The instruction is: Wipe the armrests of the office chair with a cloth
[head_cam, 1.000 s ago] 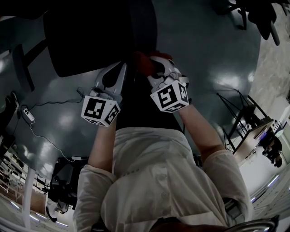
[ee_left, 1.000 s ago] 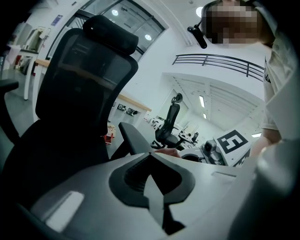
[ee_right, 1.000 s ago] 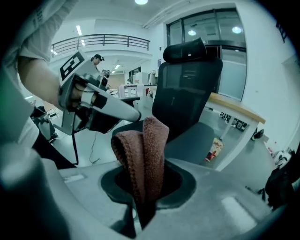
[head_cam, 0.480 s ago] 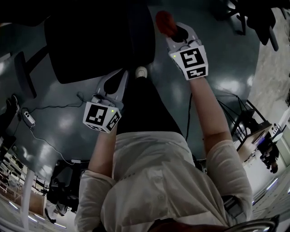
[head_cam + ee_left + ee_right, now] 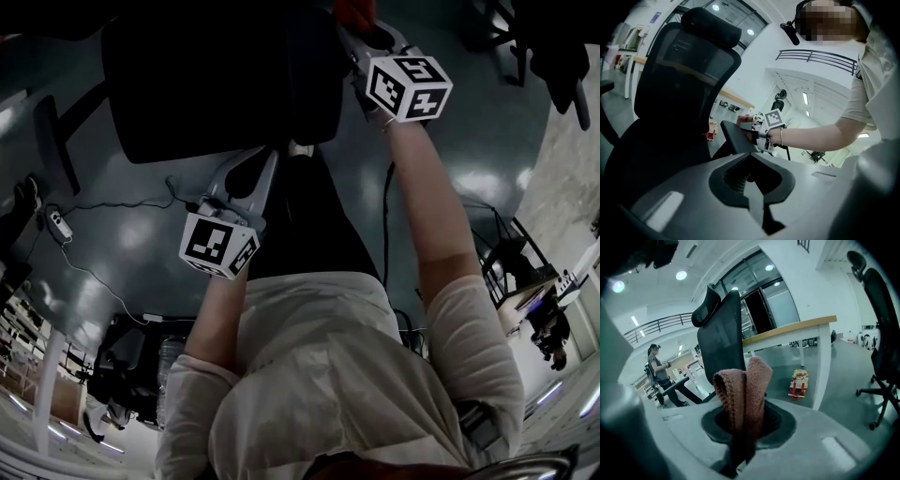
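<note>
As I am swinging the right hand-held gripper [image 5: 361, 33] away from my body, it is leaving its spot beside the left hand-held gripper [image 5: 265, 167] and arriving at the right side of the black mesh-backed office chair [image 5: 197, 84]. A second ago both tools were sitting low in front of my torso, short of the chair; now only the left one is staying there. That is putting the folded pinkish-red knitted cloth [image 5: 745, 394] at the chair's dark padded right armrest [image 5: 733, 136], so I am judging that the wiping stroke is about to begin. I cannot tell from these views whether the cloth is already pressing on the pad.

The right jaws are clamping the cloth, which is standing up out of them in a doubled fold. The left jaws are resting together with nothing between them.

My right arm is stretching out nearly straight toward the chair's right side, the marker cube facing up. My left arm is staying bent close to my body, its tool pointing at the front edge of the chair's seat. The chair's other armrest [image 5: 52, 141], on the far left side, is waiting untouched.
</note>
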{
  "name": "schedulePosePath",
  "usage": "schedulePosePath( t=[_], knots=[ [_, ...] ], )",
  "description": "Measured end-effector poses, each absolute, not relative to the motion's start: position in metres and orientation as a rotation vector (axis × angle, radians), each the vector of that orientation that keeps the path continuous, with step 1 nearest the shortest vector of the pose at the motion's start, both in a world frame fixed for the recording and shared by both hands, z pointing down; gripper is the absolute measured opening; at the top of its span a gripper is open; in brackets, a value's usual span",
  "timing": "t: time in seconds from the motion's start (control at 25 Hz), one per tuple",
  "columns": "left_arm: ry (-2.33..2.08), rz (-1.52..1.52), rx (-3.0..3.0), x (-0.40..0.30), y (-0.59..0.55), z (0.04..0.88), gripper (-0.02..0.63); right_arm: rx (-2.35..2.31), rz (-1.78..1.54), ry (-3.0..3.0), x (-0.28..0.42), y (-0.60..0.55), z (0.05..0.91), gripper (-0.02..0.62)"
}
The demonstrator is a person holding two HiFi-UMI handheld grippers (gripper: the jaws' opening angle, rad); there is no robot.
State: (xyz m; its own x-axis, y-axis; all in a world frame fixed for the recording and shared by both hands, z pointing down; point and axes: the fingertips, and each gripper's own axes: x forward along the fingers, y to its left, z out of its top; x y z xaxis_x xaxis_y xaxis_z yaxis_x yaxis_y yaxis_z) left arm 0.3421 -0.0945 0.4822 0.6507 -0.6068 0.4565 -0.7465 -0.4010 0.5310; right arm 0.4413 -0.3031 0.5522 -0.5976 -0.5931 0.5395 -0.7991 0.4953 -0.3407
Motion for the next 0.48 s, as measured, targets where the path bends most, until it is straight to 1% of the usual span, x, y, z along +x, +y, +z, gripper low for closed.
schedulePosePath(
  t=[0.2, 0.48],
  knots=[
    [-1.031, 0.244, 2.126, 0.339, -0.091, 0.485, 0.017, 1.076, 0.884, -2.439, 0.429, -0.291, 0.545, 0.054],
    [-1.016, 0.285, 2.195, 0.35, -0.087, 0.481, 0.017, 1.015, 0.84, -2.431, 0.435, -0.255, 0.54, 0.054]
  ],
)
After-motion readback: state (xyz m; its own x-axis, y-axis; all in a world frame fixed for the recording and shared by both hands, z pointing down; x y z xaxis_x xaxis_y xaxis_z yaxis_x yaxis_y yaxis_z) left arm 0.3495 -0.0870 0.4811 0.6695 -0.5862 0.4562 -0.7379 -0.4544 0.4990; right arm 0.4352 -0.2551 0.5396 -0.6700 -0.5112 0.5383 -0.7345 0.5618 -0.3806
